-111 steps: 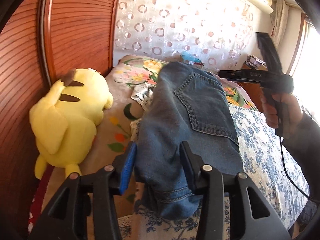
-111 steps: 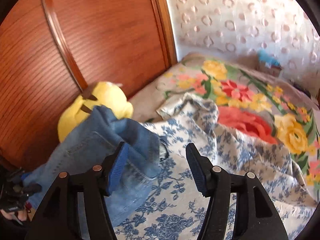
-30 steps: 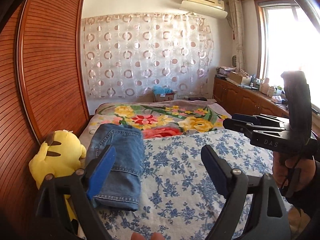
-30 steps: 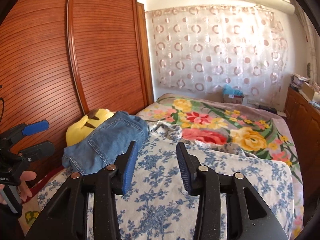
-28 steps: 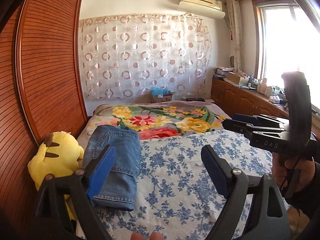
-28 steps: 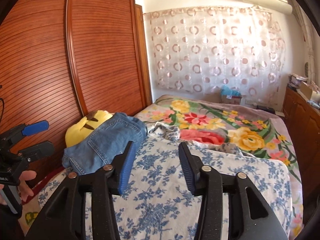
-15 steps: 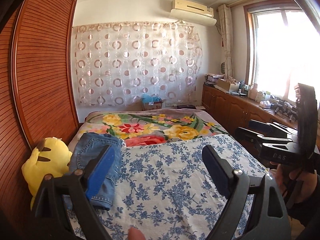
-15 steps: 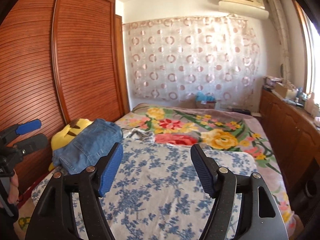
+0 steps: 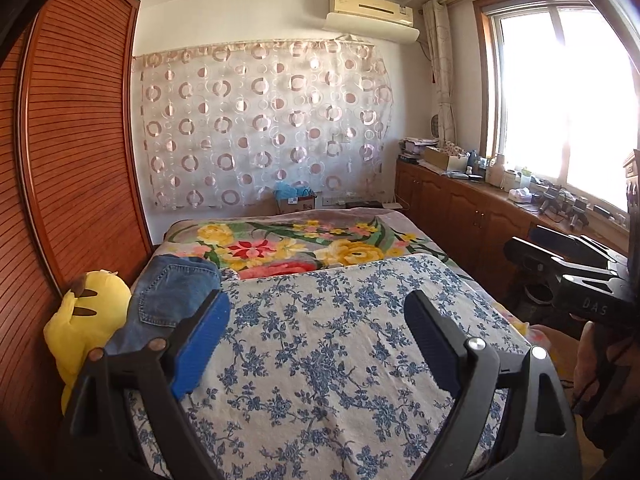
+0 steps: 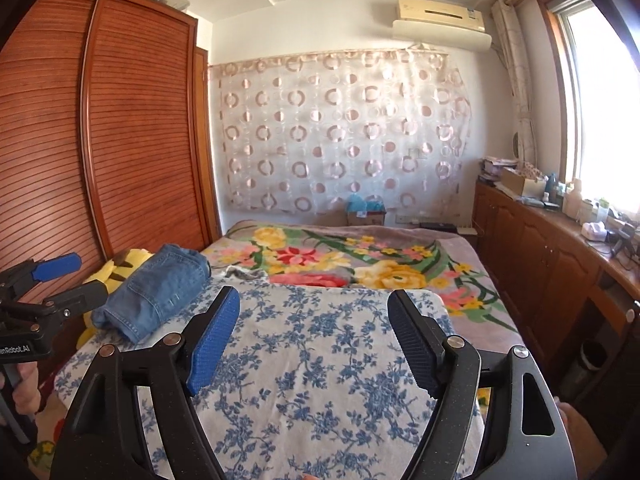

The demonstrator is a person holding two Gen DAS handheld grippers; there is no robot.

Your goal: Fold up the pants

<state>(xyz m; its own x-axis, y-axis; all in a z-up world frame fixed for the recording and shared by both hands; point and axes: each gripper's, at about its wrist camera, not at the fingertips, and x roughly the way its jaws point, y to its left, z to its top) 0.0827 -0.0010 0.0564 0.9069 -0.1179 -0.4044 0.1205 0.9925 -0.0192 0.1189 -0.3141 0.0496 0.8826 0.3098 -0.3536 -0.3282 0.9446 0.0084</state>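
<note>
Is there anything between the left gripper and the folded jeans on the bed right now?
Nothing visible. The left gripper hangs open and empty above the blue floral sheet, and only bare sheet lies between it and the folded jeans. The yellow plush toy sits beyond them, against the wardrobe.

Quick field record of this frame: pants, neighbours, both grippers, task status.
pants: jeans, folded into a compact stack, on the bed's left edge by the wardrobe
neighbour: yellow plush toy, touching the jeans' far side
surface: blue floral sheet
left gripper: open, nothing between the jaws
right gripper: open, jaws just widened, nothing between them
status: fold looks done
</note>
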